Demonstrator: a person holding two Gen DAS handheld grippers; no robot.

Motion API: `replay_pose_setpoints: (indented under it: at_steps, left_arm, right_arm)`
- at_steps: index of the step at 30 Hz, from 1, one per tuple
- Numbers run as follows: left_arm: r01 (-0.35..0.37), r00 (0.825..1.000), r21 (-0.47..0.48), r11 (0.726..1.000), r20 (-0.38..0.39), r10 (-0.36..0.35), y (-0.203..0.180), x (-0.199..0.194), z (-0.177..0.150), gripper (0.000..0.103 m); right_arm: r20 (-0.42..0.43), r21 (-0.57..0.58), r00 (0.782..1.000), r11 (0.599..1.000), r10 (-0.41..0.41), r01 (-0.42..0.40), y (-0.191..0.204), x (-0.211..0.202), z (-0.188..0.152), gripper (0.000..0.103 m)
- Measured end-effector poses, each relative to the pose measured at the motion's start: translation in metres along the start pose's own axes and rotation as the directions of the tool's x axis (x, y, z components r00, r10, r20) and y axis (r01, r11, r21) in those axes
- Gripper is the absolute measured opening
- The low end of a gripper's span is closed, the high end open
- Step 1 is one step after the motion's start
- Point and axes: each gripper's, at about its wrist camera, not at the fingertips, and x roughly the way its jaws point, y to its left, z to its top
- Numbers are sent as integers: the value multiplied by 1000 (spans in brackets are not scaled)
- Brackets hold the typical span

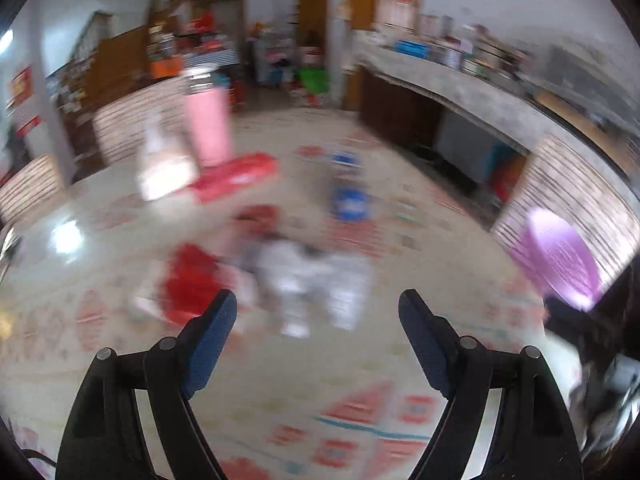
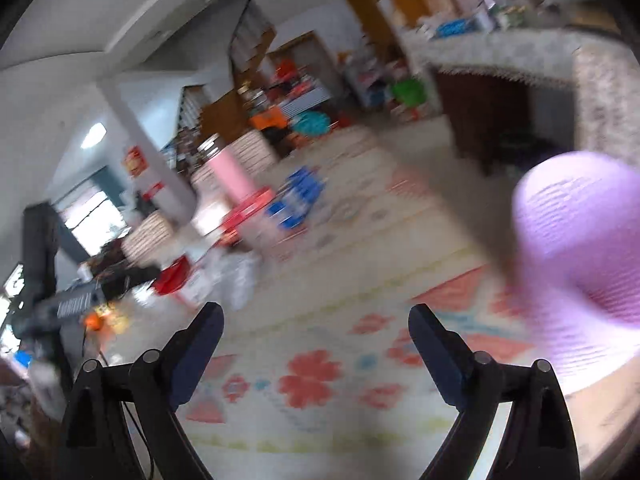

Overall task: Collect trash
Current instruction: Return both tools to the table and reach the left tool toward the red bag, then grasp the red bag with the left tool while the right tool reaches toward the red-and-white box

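Both views are motion-blurred. In the left wrist view, crumpled white trash [image 1: 316,280] lies on the patterned tablecloth [image 1: 280,400], with a red wrapper [image 1: 192,284] to its left. My left gripper [image 1: 318,304] is open and empty, just short of the white trash. A purple slatted bin [image 1: 556,256] stands at the table's right edge. In the right wrist view, my right gripper [image 2: 316,316] is open and empty above the tablecloth [image 2: 312,380]. The purple bin [image 2: 580,256] is close on its right. The white trash [image 2: 236,276] and red wrapper [image 2: 172,276] lie far left.
A pink bottle [image 1: 208,120], a red flat box [image 1: 236,176], a white pack [image 1: 160,168] and a blue packet [image 1: 348,196] stand farther back on the table. They show in the right view too: bottle [image 2: 232,172], blue packet [image 2: 296,200]. A cluttered room lies beyond.
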Motion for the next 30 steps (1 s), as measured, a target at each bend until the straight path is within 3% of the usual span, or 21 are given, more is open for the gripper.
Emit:
replay_pose_setpoints:
  at_steps: [5, 9, 11, 14, 16, 17, 19, 21, 23, 25, 27, 28, 30]
  left_arm:
    - [-116, 992, -95, 989, -51, 112, 70, 34, 34, 82]
    - [-144, 983, -148, 978, -136, 124, 103, 75, 48, 82]
    - [-144, 978, -169, 975, -174, 114, 114, 92, 52, 82]
    - [-59, 968, -234, 970, -251, -2, 124, 121, 49, 82]
    - [96, 931, -269, 958, -316, -182, 119, 129, 38, 82]
    - [181, 896, -256, 949, -355, -267, 109, 129, 30, 82]
    - [287, 843, -202, 936, -411, -347, 88, 117, 12, 82]
    - [361, 819, -156, 919, -418, -392, 74, 92, -5, 82]
    - [381, 833, -140, 914, -377, -405, 73, 66, -12, 82]
    - [339, 879, -127, 932, -309, -362, 79, 39, -15, 82]
    - [241, 932, -98, 965, -254, -259, 87, 27, -16, 82]
    - [200, 947, -83, 976, -238, -215, 89, 25, -16, 82]
    - [158, 959, -69, 985, -228, -170, 90, 28, -16, 82]
  right_arm:
    - [-43, 5, 994, 995, 104, -104, 18, 35, -10, 96]
    - [-37, -13, 993, 994, 111, -111, 21, 38, -13, 96]
    - [-37, -17, 994, 995, 100, -101, 22, 41, -14, 96]
    - [-29, -24, 996, 996, 86, -87, 23, 43, -14, 96]
    - [-18, -23, 997, 997, 76, -76, 21, 39, -11, 96]
    - [-18, -21, 997, 997, 75, -76, 20, 39, -11, 96]
    - [-20, -16, 997, 997, 69, -69, 19, 38, -10, 96]
    - [-24, -13, 997, 997, 70, -70, 18, 37, -10, 96]
    - [-28, -12, 997, 998, 68, -69, 17, 38, -10, 96]
    - [-32, -14, 997, 998, 67, -67, 17, 39, -10, 96]
    - [-32, -18, 998, 998, 61, -62, 18, 39, -10, 96]
    - [-33, -20, 998, 998, 59, -60, 19, 39, -11, 96]
    - [-34, -26, 998, 998, 51, -52, 20, 39, -11, 96]
